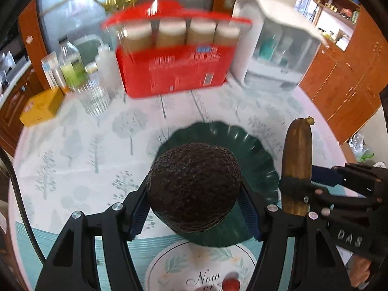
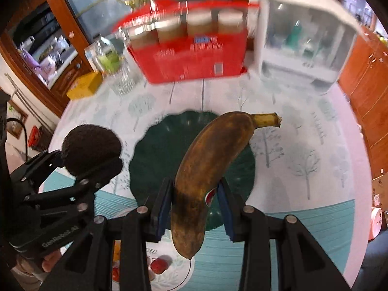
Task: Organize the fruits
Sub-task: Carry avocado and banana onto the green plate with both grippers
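1. We see our left gripper (image 1: 194, 208) clenched on a dark, pebbly avocado (image 1: 194, 189), its blue pads pressed against both sides of the fruit.
2. The avocado hangs above the near part of a dark green scalloped plate (image 1: 257, 150), clear of the tabletop (image 1: 84, 150).
3. Our right gripper (image 2: 196, 208) is clamped around the lower half of an overripe, browned banana (image 2: 206, 169), with its blue pads against the peel on both sides.
4. The banana rises up and away from the pads, its yellowish stem (image 2: 266, 120) pointing right, and a small red-and-white sticker (image 2: 210, 195) shows near the right pad.
5. In the right wrist view the banana is held over the same green plate (image 2: 150, 160), and the avocado (image 2: 91, 150) in the left gripper (image 2: 92, 167) sits to the left of the plate.
6. In the left wrist view the banana (image 1: 297, 167) stands upright just right of the plate, gripped by the right gripper (image 1: 297, 190).
7. The plate lies on a pale cloth printed with trees.
8. Behind it we see a red carton of jars (image 1: 177, 70), a white cabinet-like box (image 1: 274, 43), a yellow box (image 1: 41, 108) and some bottles (image 1: 72, 68), all blurred.
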Available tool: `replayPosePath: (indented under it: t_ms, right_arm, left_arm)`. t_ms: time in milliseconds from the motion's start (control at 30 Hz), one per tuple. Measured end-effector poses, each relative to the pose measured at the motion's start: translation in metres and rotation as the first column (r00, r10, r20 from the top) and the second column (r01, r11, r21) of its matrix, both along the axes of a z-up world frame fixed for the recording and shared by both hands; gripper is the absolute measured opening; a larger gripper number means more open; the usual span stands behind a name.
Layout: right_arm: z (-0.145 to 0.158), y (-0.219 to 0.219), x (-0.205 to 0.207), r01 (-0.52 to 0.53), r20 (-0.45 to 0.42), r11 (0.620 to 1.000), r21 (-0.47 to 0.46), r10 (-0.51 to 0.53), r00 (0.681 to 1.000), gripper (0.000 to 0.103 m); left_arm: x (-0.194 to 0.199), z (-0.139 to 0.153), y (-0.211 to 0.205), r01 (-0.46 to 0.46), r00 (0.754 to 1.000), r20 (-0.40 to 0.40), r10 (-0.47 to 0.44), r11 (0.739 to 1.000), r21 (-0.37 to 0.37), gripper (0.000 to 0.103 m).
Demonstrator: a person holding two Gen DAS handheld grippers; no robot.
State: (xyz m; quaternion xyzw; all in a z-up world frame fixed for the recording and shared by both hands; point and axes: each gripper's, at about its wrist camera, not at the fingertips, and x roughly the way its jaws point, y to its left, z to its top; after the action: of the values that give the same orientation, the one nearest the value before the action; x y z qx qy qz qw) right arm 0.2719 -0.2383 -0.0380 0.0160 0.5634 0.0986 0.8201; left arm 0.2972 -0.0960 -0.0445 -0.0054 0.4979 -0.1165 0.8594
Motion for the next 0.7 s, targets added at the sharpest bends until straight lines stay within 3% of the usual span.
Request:
replayPosePath:
  t_ms: [333,567,700]
  right_arm:
    - [-0.080,-0.008,0.035,-0.021,-0.139,1.000,0.021,0.024,0.990,0.037]
    - [-0.104,-0.007,0.048,-0.044,-0.169,0.999,0.021,0.047,0.985,0.038]
    - [-0.102,-0.005,0.048,-0.055,-0.136,0.998,0.006,0.055,0.989,0.039]
  left_arm:
    - [0.036,-0.082,-0.008,-0.012,0.989,-0.144,0.021,0.998,0.061,0.065]
    - [0.045,-0.110,-0.010,0.006,0.981,-0.195,0.009,0.997,0.076,0.066]
    - [0.044,-0.106,-0.009,0.015,0.987,-0.163,-0.003,0.997,0.073,0.076]
